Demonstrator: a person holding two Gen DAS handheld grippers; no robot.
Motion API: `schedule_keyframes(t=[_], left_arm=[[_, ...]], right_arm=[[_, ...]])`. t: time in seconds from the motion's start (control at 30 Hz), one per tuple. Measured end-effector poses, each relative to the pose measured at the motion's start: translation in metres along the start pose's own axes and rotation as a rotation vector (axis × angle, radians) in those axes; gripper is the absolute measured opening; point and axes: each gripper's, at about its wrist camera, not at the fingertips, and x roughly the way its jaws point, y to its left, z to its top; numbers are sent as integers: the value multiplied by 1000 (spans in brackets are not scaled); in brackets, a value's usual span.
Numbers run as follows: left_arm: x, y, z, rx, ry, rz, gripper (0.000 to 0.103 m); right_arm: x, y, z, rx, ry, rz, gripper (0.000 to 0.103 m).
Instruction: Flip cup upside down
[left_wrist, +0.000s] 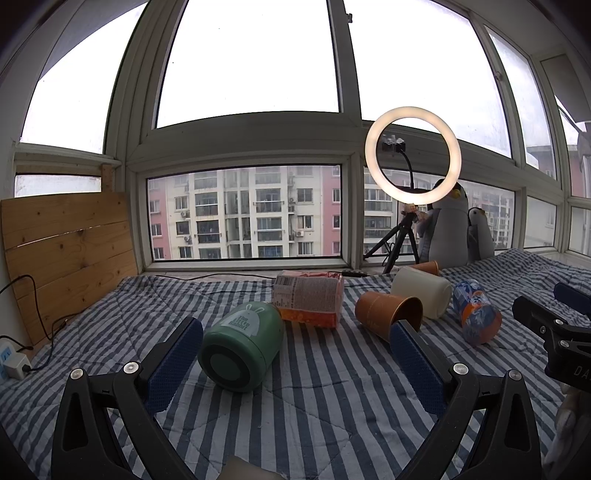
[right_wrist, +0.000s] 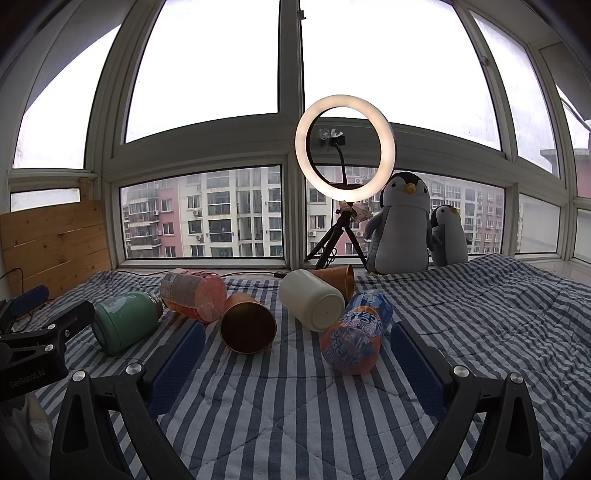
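Several cups lie on their sides on the striped quilt (left_wrist: 314, 398). A green cup (left_wrist: 242, 349) lies between my left gripper's fingers, nearer the left finger. A copper cup (left_wrist: 388, 314), a cream cup (left_wrist: 423, 295) and a blue-orange can (left_wrist: 476, 315) lie further right. My left gripper (left_wrist: 295, 343) is open and empty. In the right wrist view the green cup (right_wrist: 123, 325), copper cup (right_wrist: 247, 323), cream cup (right_wrist: 312, 299) and can (right_wrist: 356, 332) lie ahead. My right gripper (right_wrist: 297, 345) is open and empty, the can near its right finger.
A pink snack pack (left_wrist: 308, 299) lies behind the green cup. A second copper cup (right_wrist: 338, 278) lies behind the cream one. A ring light on a tripod (right_wrist: 345, 155) and two plush penguins (right_wrist: 402, 225) stand at the window. A wooden board (left_wrist: 66, 251) and power strip (left_wrist: 11, 363) are left.
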Motion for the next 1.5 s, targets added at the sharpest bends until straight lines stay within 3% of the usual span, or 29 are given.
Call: schedule_keyframes(t=[1.1, 1.5], left_arm=[[0, 1, -2, -4, 8, -2, 102], [19, 19, -1, -75, 108, -34, 102]], right_arm=[[1, 0, -1, 3, 2, 1, 99], [5, -6, -3, 28, 34, 11, 99]])
